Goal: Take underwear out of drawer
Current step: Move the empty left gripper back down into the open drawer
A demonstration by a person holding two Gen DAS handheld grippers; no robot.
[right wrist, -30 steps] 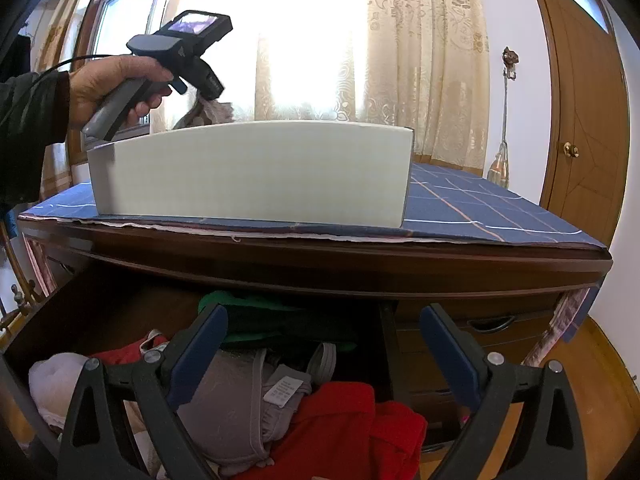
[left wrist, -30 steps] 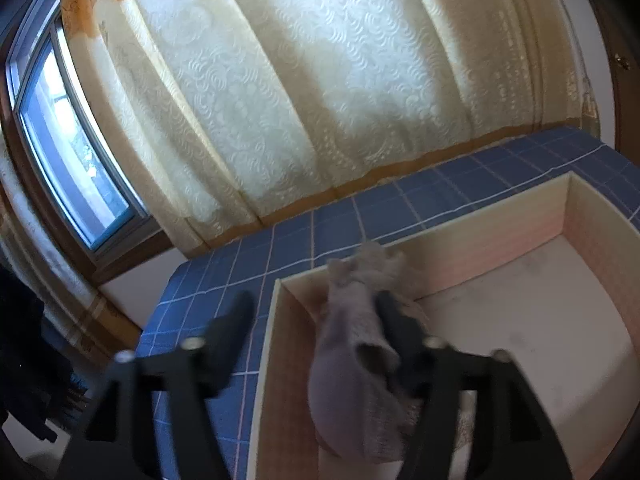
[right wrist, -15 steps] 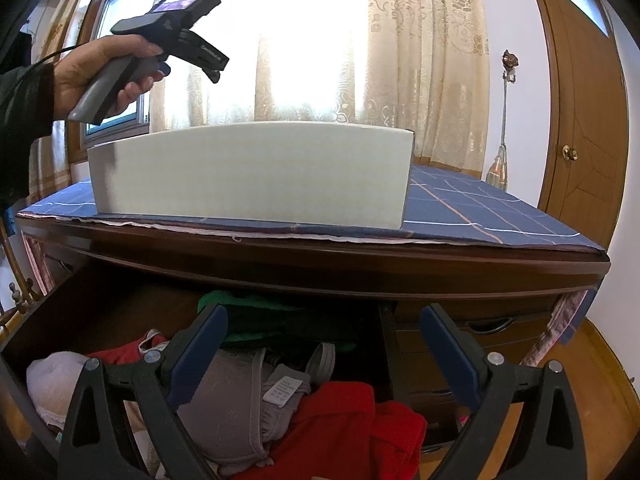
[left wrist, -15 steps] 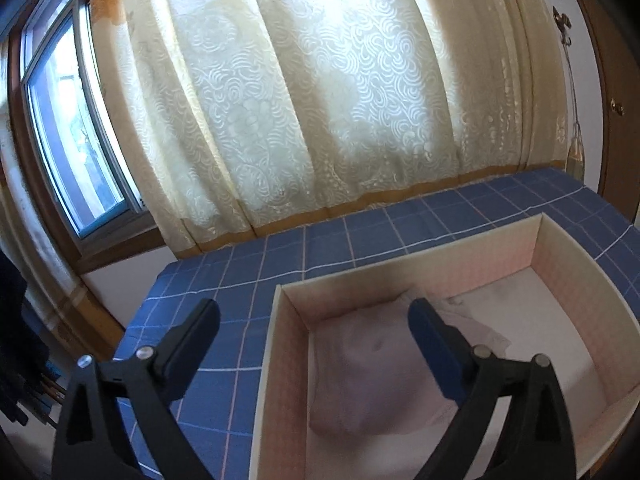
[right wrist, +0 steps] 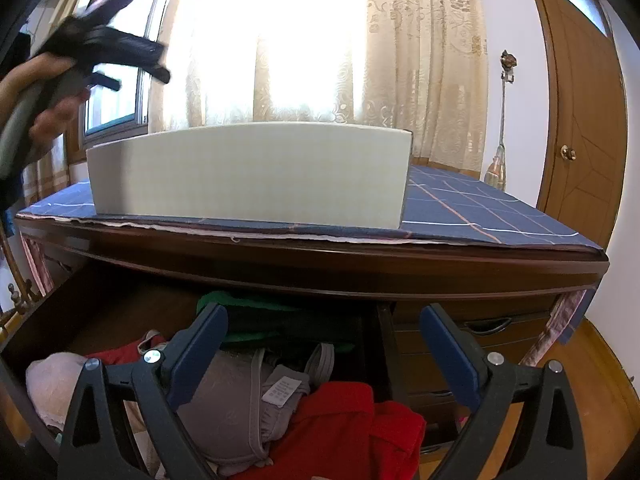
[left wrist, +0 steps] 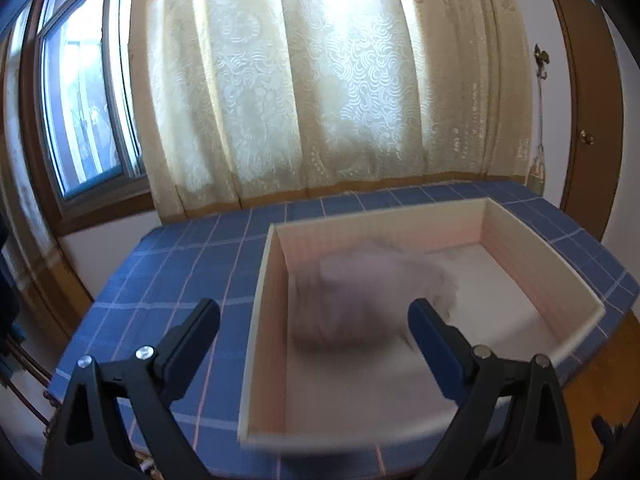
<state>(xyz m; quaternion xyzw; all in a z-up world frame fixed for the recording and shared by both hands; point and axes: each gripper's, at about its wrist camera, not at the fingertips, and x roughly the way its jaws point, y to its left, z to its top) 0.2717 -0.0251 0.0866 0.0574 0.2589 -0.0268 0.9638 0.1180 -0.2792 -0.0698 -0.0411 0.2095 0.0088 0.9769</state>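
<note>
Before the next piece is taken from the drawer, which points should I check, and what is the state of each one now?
1. Left gripper free of cloth: ok. Its jaws have just been opening and stand wide, with nothing between them.
2. Pale garment inside the white box: ok, it lies on the box floor, though blurred.
3. Right gripper open and empty: ok.
4. Drawer open, with clothes reachable: ok. A grey garment and a red garment lie below the right gripper.
5. Which pieces are underwear: cannot tell for the red one.
6. Left hand clear of the drawer: ok, it is up beside the box.
</note>
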